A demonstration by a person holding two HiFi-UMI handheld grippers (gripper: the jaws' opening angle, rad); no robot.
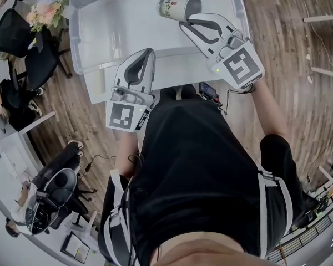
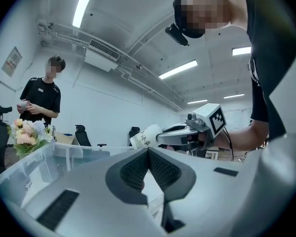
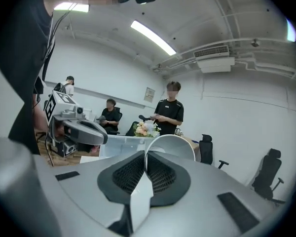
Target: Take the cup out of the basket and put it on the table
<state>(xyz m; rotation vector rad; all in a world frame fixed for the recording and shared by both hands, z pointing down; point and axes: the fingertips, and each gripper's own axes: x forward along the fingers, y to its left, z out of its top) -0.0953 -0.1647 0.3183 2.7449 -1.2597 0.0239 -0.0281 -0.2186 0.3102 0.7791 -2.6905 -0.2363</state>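
Upper centre: the right gripper [image 1: 190,21] is clamped on the paper cup's [image 1: 173,7] rim wall. It looks light, thin and crushable, so pinch gently. The left gripper [image 1: 146,54] is closed, empty.

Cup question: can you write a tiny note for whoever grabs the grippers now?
Right gripper: shut on the cup, pinching its rim; cup held sideways in the air over the basket.
Left gripper: shut, empty, by the basket's near side.
Done: cup grabbed and raised.
To do: carry it clear of the basket, stand it on the table, let go.
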